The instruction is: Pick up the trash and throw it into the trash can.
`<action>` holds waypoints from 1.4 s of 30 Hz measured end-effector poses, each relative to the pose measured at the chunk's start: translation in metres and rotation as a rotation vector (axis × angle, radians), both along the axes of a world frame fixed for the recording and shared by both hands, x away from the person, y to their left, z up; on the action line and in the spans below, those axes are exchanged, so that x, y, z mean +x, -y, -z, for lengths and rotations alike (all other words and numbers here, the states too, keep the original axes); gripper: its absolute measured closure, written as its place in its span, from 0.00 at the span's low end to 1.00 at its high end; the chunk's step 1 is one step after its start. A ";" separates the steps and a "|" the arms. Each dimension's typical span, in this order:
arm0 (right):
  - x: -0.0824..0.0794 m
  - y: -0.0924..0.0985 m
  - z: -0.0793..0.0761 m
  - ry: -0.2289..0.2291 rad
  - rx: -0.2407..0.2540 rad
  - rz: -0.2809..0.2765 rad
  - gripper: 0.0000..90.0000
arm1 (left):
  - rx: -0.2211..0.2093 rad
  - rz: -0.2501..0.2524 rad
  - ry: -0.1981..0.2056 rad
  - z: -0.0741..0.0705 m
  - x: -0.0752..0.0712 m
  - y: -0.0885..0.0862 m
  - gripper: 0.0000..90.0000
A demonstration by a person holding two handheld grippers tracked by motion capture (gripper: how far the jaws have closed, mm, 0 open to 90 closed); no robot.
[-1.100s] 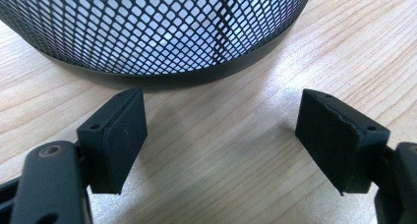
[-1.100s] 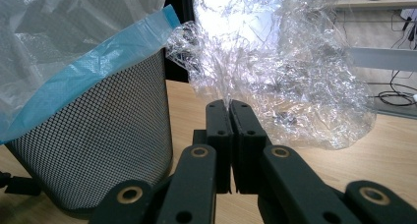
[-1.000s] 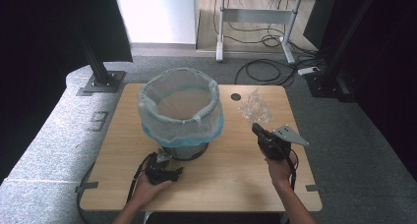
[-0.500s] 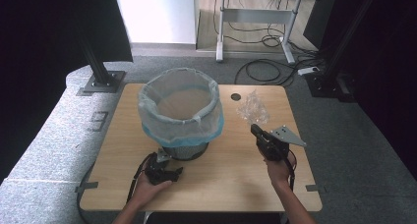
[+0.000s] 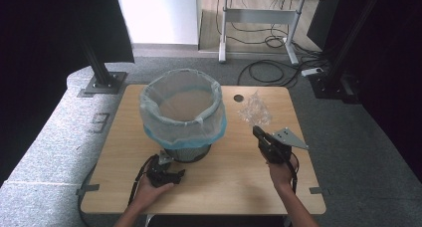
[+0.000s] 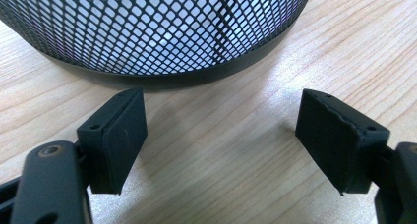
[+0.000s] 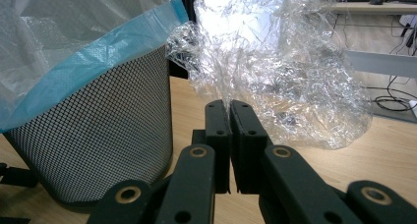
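A black mesh bin (image 5: 182, 115) lined with a pale blue bag stands mid-table. To its right lies a crumpled clear plastic wrap (image 5: 255, 110). My right gripper (image 5: 258, 133) is shut on the wrap's near edge; in the right gripper view the jaws pinch the wrap (image 7: 275, 71) with the bin (image 7: 93, 135) at the left. My left gripper (image 5: 164, 163) rests on the table in front of the bin, open. In the left gripper view its pads (image 6: 120, 135) stand wide apart with bare wood between them, facing the bin's mesh base (image 6: 162, 32).
The wooden table (image 5: 229, 182) has free room at its front and left. A small black disc (image 5: 239, 97) sits near the far edge. Beyond the table are grey carpet, cables and a desk frame (image 5: 259, 18).
My right gripper has shifted slightly left and toward the wrap, with its jaws closed on the wrap's edge. The left gripper has stayed put.
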State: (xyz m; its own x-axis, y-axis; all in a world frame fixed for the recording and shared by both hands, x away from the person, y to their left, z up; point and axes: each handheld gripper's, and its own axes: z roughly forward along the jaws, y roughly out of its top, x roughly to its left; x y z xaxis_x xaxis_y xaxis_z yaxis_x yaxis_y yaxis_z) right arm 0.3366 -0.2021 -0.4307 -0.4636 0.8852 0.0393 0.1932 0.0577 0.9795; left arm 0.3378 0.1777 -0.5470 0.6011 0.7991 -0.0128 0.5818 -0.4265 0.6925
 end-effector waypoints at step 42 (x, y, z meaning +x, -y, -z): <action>-0.006 -0.009 -0.006 0.046 -0.051 -0.009 0.96 | 0.000 0.000 0.000 0.000 0.000 0.000 0.22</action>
State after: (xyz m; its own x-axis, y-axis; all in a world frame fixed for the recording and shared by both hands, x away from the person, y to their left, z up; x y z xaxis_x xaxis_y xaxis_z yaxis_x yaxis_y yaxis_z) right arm 0.3309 -0.1934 -0.4249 -0.4719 0.8812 -0.0272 0.1468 0.1090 0.9831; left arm 0.3379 0.1776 -0.5470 0.6012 0.7990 -0.0132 0.5817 -0.4263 0.6928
